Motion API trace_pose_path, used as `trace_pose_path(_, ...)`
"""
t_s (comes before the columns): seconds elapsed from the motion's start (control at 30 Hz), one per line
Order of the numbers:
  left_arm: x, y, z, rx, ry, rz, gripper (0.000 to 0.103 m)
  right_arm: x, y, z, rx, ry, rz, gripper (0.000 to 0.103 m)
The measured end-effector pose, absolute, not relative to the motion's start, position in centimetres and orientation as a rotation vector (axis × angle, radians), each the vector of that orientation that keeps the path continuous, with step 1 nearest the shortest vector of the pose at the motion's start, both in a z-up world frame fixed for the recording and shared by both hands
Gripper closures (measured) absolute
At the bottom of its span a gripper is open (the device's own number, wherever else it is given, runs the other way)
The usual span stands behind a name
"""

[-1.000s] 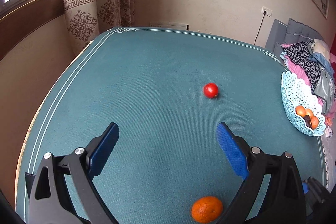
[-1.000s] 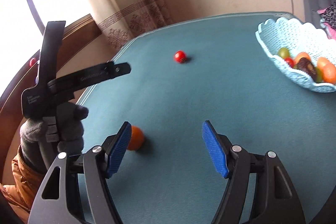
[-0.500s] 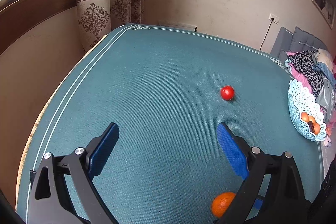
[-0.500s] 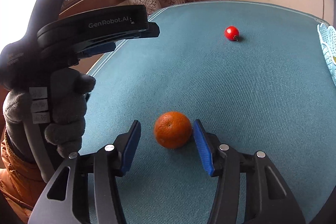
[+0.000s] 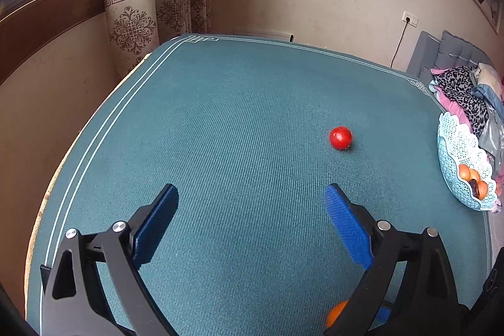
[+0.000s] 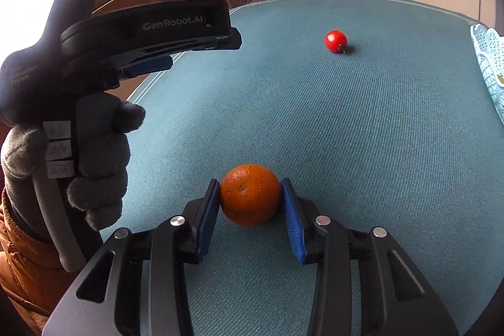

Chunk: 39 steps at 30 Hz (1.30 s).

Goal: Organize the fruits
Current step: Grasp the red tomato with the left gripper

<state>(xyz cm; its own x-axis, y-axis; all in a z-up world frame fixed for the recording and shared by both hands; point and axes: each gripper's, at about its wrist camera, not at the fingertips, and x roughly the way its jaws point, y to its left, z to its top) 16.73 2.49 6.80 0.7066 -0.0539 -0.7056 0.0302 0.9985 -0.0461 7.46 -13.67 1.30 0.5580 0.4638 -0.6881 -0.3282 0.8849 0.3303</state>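
Note:
An orange point(image 6: 250, 194) sits on the teal tablecloth, and my right gripper point(image 6: 250, 183) is shut on it, both blue pads touching its sides. In the left wrist view a sliver of the orange point(image 5: 336, 311) shows behind my right finger. A small red tomato point(image 6: 335, 40) lies farther out on the cloth; it also shows in the left wrist view point(image 5: 340, 137). My left gripper point(image 5: 250, 197) is open and empty above the cloth, well short of the tomato. A pale blue lattice fruit basket point(image 5: 456, 153) holds several fruits at the right edge.
The left gripper's body and the gloved hand point(image 6: 94, 147) fill the left of the right wrist view. The basket rim point(image 6: 486, 52) is at the far right there. A curtain point(image 5: 151, 14), wall and a pile of clothes point(image 5: 466, 96) border the table.
My right gripper moved in on the orange and closed until both pads touch it. My left gripper drifted a little, staying open; the tomato has not moved on the cloth.

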Motion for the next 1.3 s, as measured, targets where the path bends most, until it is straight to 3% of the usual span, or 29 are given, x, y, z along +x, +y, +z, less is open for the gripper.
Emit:
trace_pose_path(0.67, 24.9, -5.8, 4.3, 0.043, 0.816, -0.151, 0.009, 7.5, -20.3, 2.9, 0.228, 0.759, 0.285, 0.063)
trace_pose_path(0.83, 26.3, -7.2, 3.5, 0.067, 0.838, -0.172, 0.029, 7.9, -21.0, 2.6, 0.252, 0.765, 0.268, 0.063)
trace_pose_path(1.1, 27.7, -8.1, 2.2, 0.064, 0.872, -0.194, 0.048, 6.7, -21.3, 2.9, 0.263, 0.764, 0.254, 0.063)
trace_pose_path(1.3, 27.6, -7.9, 2.1, 0.051, 0.852, -0.213, 0.068, 6.8, -21.0, 2.8, 0.262, 0.768, 0.246, 0.063)
